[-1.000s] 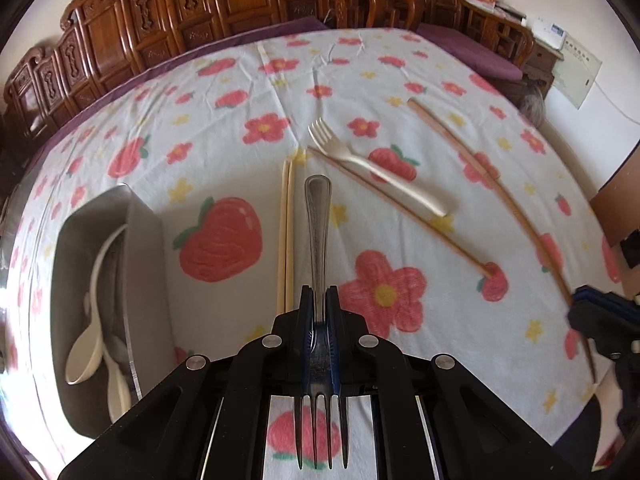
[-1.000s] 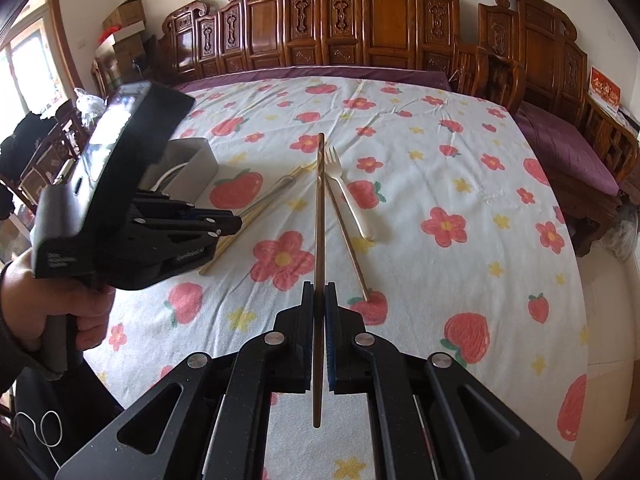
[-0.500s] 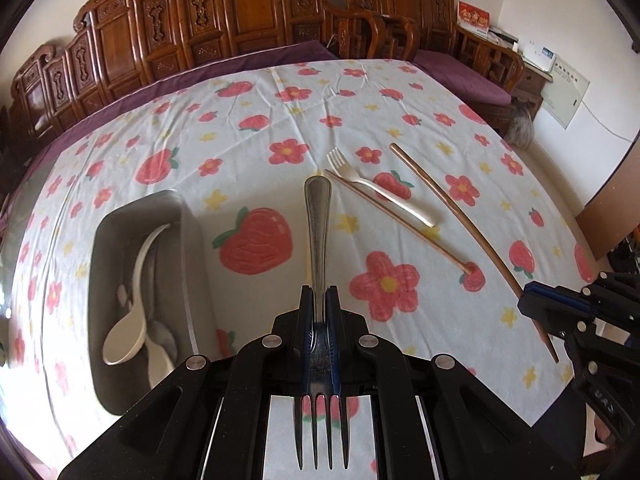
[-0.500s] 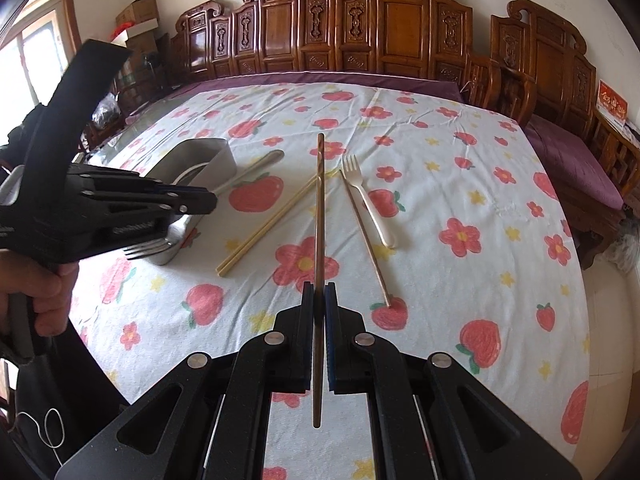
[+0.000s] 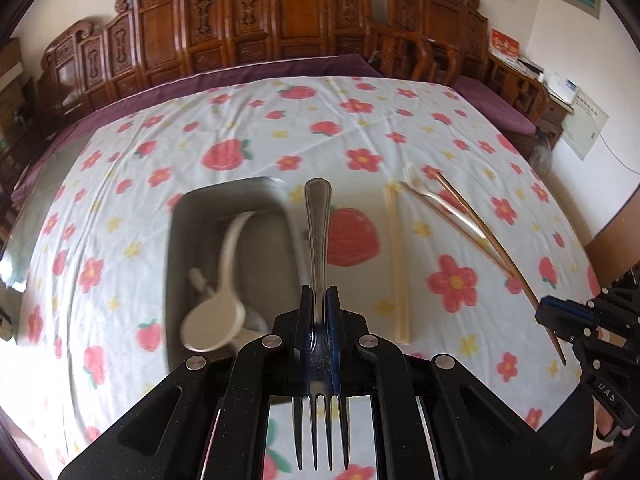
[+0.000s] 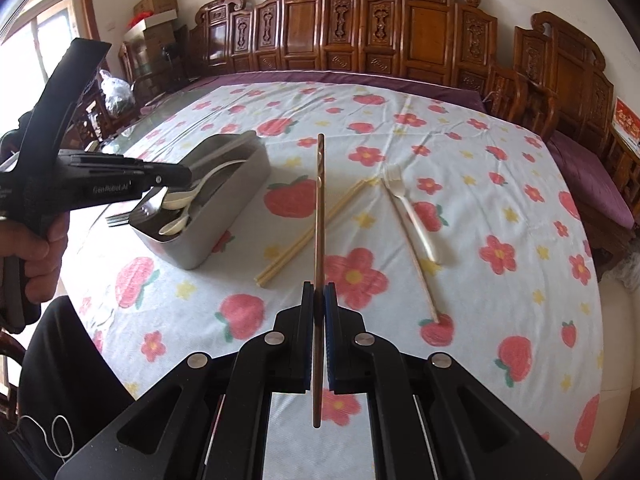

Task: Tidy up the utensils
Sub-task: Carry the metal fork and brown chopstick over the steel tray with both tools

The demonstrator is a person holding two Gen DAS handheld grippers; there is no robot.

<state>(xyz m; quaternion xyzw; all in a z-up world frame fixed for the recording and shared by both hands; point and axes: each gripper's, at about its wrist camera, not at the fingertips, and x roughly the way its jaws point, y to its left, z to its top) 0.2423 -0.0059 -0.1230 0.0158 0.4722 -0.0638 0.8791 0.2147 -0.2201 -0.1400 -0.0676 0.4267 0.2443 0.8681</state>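
My left gripper (image 5: pixel 319 292) is shut on a metal fork (image 5: pixel 318 232), handle pointing forward and tines toward the camera. It hangs at the right edge of the grey box (image 5: pixel 176 240), which holds a cream spoon (image 5: pixel 224 280) and other cutlery. From the right wrist view, the left gripper (image 6: pixel 176 174) hovers over the box (image 6: pixel 228 216) with the fork's tines (image 6: pixel 118 220) sticking out behind. My right gripper (image 6: pixel 319 286) is shut on a brown chopstick (image 6: pixel 320 216), held above the cloth right of the box.
On the flowered tablecloth (image 6: pixel 500 184) lie a pair of pale chopsticks (image 6: pixel 316 232), a cream plastic fork (image 6: pixel 412 216) and a second brown chopstick (image 6: pixel 416 260). Carved wooden chairs (image 6: pixel 400 32) ring the table's far side. A person's hand (image 6: pixel 36 256) grips the left handle.
The left gripper carried the fork leftward and a little up, from above the pale chopsticks to the box. The right gripper drifted left with its chopstick.
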